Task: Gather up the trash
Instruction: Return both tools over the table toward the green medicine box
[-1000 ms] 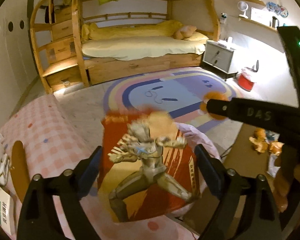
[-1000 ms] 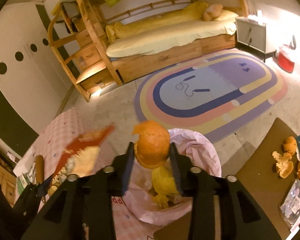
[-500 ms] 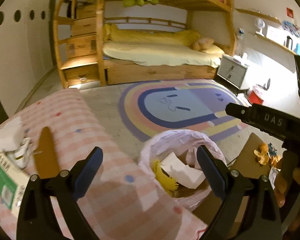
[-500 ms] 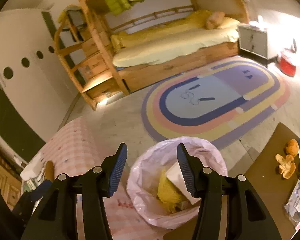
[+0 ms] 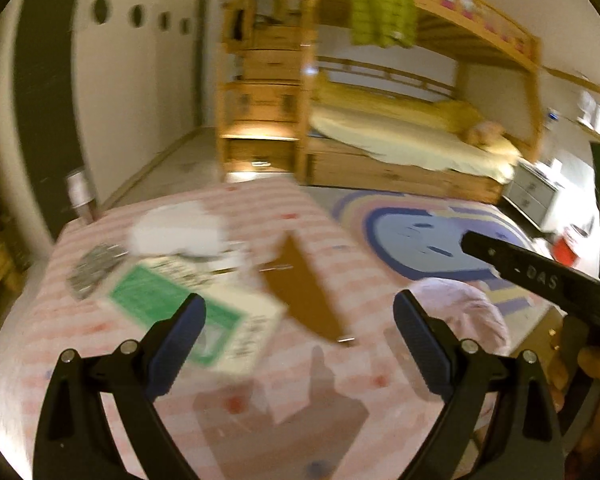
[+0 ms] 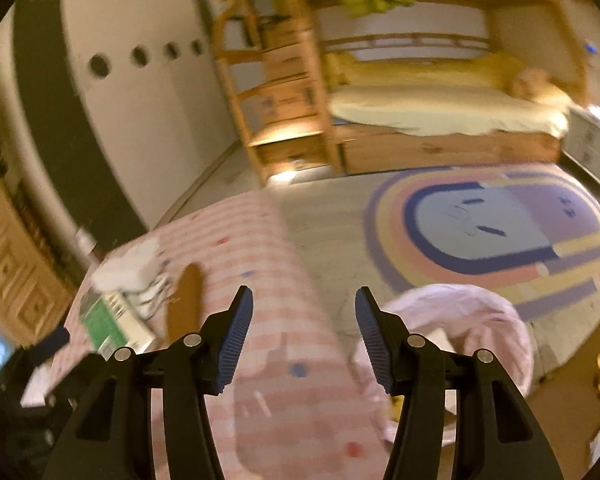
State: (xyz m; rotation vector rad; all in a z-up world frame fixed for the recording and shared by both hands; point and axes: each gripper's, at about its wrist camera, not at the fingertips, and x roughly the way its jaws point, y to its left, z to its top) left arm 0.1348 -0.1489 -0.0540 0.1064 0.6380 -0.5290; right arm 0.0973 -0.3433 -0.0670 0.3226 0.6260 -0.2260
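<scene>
Trash lies on the pink checked counter [image 5: 352, 280] ahead of both tools. The left tool [image 5: 298, 316] is spread wide with nothing between its pads; the right tool [image 6: 304, 332] is likewise open and empty, hanging over the counter's near edge. From the left tool, a green-and-white box [image 5: 188, 312] sits at about 10 o'clock, almost under the left pad. A flat brown card [image 5: 304, 292] lies at 12 o'clock, just beside the box. Beyond these, at 11 o'clock, crumpled white paper [image 5: 180, 232] rests close to a small grey wrapper [image 5: 94, 270]; blur hides whether they touch.

At 2 o'clock, off the counter's edge, stands the bin with its pink bag [image 6: 472, 320], mouth open, scraps inside. My guess is that this is the reach for a fresh piece, both tools being free and turned toward the litter. The box looks nearest; the left tool would need to drop and straddle one edge, since the box lies flat. The card, being thin, may be awkward to pinch off the cloth.

Farther off at 1 o'clock, a rainbow rug [image 6: 492, 232] covers the floor. Behind it stands a wooden bunk bed [image 5: 400, 140] with yellow bedding and a green jacket [image 5: 380, 8] hung from the top rail.
</scene>
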